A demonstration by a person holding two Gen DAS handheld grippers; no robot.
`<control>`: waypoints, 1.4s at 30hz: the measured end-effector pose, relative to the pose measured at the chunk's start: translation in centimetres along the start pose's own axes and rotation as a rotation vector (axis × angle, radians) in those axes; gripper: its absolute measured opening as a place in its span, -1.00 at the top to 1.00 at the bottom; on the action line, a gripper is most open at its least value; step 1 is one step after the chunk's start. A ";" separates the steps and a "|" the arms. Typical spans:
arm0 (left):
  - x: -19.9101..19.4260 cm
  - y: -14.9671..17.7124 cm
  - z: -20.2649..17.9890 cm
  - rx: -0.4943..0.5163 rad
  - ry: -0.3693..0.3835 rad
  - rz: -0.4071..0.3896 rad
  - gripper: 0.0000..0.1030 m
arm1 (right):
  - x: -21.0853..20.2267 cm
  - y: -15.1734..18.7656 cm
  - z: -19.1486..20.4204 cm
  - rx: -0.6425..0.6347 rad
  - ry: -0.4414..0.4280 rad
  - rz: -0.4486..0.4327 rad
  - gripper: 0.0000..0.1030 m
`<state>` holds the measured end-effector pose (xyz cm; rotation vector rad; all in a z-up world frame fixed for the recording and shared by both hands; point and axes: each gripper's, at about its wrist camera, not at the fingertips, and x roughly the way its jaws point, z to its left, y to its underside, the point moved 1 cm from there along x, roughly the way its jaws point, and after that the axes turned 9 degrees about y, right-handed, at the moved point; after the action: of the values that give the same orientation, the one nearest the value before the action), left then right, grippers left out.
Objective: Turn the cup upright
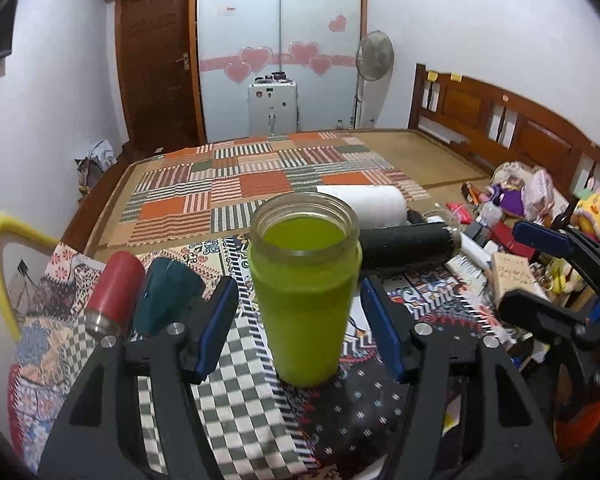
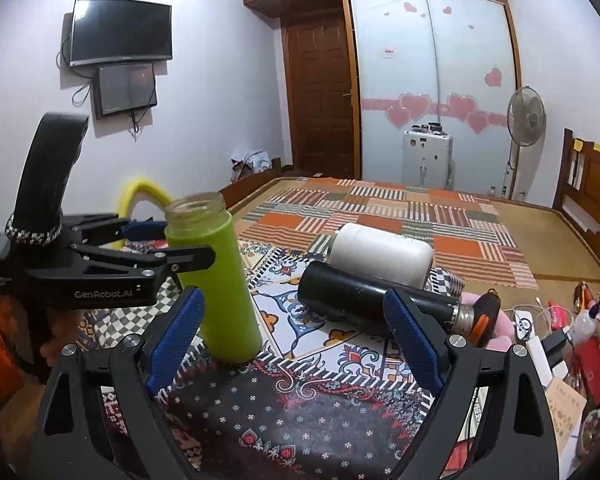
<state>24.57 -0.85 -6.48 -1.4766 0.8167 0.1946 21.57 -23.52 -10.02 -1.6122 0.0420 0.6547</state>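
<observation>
We logged: green cup [image 1: 306,292] upright on patterned cloth [image 1: 244,408], mouth up, between the spread, released fingers of the left gripper [image 1: 298,326]. Right gripper [image 2: 296,338] likewise released, empty. Black bottle [image 2: 376,300] lying at the cup's three o'clock.

Green cup [image 1: 305,292] stands upright between the left gripper [image 1: 300,326] jaws, gap on both sides, nothing touching it. Left of it, red cup [image 1: 114,294] and teal cup [image 1: 166,294] lie side by side, just beside the left finger [image 1: 216,330], so that flank is tight. Behind and right, black bottle [image 2: 376,300] lies across the patterned cloth [image 2: 300,412], white cup [image 2: 380,254] lying just behind it. Right gripper [image 2: 294,338] jaws are spread; open cloth between them up to the bottle. Far right: clutter pile [image 2: 572,344] blocks the bed [image 2: 560,248] edge.
</observation>
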 end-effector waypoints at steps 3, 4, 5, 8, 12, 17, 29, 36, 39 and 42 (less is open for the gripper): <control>-2.7 0.6 -0.6 0.006 -0.027 -0.059 -0.23 | -1.3 -0.3 0.4 0.008 0.000 -0.021 -0.74; -3.6 0.7 -0.8 0.005 -0.032 -0.079 -0.23 | -1.9 -0.4 0.6 0.008 0.002 -0.029 -0.74; -4.8 0.9 -1.1 0.002 -0.033 -0.106 -0.23 | -2.6 -0.6 0.8 0.009 0.006 -0.041 -0.74; -7.8 1.2 -2.0 -0.005 -0.047 -0.178 -0.23 | -4.5 -0.9 1.4 0.010 0.014 -0.073 -0.74; -11.4 1.9 -3.4 -0.003 -0.083 -0.277 -0.24 | -7.2 -1.5 2.3 0.025 0.032 -0.132 -0.75; -15.4 3.4 -5.2 0.017 -0.126 -0.390 -0.33 | -10.2 -1.7 3.6 0.040 0.054 -0.209 -0.93; -20.4 6.0 -6.8 0.031 -0.206 -0.556 -0.85 | -13.5 -0.9 5.8 0.054 0.127 -0.317 -1.00; -20.7 6.7 -7.1 0.032 -0.217 -0.564 -0.95 | -13.6 -0.3 5.9 0.059 0.150 -0.320 -1.00; -20.6 6.8 -7.4 0.040 -0.224 -0.566 -0.99 | -13.9 0.0 5.8 0.064 0.156 -0.322 -1.00; -20.3 6.7 -7.7 0.040 -0.226 -0.562 -1.00 | -14.2 0.1 5.6 0.067 0.160 -0.323 -1.00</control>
<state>3.12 0.21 0.96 -1.5559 0.2046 -0.0782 7.55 -23.21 -4.03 -1.5596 -0.0775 0.2726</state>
